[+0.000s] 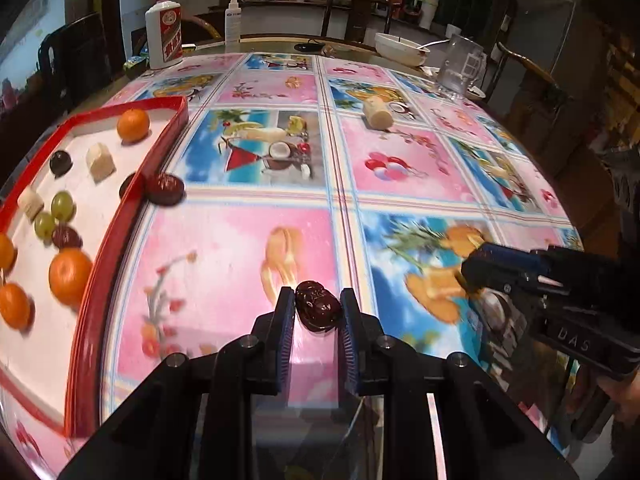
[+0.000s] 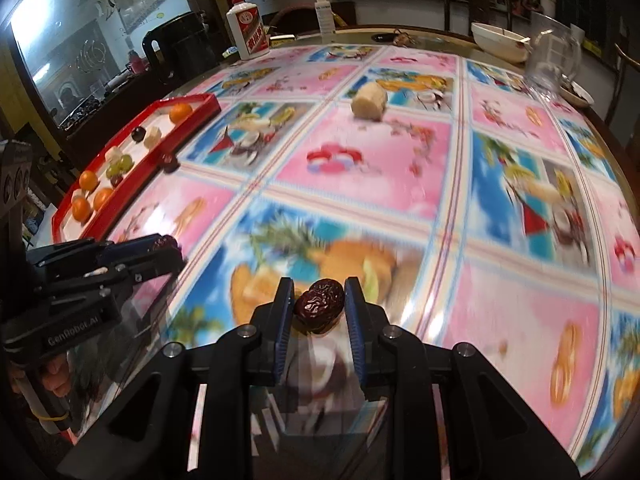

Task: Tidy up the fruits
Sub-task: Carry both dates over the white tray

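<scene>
Your left gripper (image 1: 316, 306) pinches a date (image 1: 318, 311) just right of the red tray (image 1: 120, 216). Your right gripper (image 2: 318, 300) has its fingers clamped on a second date (image 2: 320, 306) above the cloth (image 2: 360, 168). A banana piece (image 2: 369, 101) lies farther off.

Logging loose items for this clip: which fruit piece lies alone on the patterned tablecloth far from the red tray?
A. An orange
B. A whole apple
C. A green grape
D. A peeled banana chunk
D: the pale banana chunk lies by itself on the tablecloth, while the oranges and green grapes sit in the red tray, and no apple is in view.
</scene>
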Demonstrator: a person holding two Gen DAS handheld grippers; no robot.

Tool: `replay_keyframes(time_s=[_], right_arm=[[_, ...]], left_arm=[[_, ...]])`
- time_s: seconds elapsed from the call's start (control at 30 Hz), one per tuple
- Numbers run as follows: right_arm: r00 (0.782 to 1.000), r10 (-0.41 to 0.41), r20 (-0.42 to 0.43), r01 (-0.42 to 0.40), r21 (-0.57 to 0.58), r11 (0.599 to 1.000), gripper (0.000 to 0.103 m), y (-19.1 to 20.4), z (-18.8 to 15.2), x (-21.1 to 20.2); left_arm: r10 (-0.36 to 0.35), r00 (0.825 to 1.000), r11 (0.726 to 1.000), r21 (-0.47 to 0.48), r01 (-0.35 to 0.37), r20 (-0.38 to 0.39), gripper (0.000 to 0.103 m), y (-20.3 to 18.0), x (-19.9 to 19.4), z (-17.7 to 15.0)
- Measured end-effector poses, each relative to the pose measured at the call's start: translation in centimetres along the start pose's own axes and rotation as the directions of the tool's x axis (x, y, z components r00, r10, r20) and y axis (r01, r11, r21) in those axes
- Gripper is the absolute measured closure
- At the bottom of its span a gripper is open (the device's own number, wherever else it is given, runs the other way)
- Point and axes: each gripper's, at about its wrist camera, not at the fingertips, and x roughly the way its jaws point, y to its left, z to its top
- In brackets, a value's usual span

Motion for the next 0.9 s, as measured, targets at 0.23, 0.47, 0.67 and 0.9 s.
replay_keyframes(time_s=[0.23, 0.47, 0.67, 0.9], right_arm=[[1.0, -0.001, 0.002, 0.001, -0.001, 1.0, 0.075, 2.2, -1.0, -0.8], [0.999, 0.033, 0.018, -0.032, -0.041, 0.999, 0.075, 5.3, 0.5, -0.6], [0.996, 0.085, 0.023, -0.082, -0.11, 0.991, 0.075, 9.4, 2.8, 0.3], [0.988, 0.155, 0.024, -0.147, -0.201, 0.968, 0.075, 14.8, 6.3, 2.0]], left_arm=[[-0.023, 1.0, 1.0, -0.005, 0.023, 0.001, 0.081, 0.2, -1.1, -0.9], [-0.018, 0.999, 1.0, -0.016, 0.018, 0.05, 0.081, 1.9, -3.4, -1.0], [0.01, 0.996, 0.997, -0.079, -0.003, 0.09, 0.081, 5.4, -5.4, -0.5], [0.1, 0.989, 0.98, -0.182, -0.078, 0.112, 0.081, 11.3, -6.9, 0.0]])
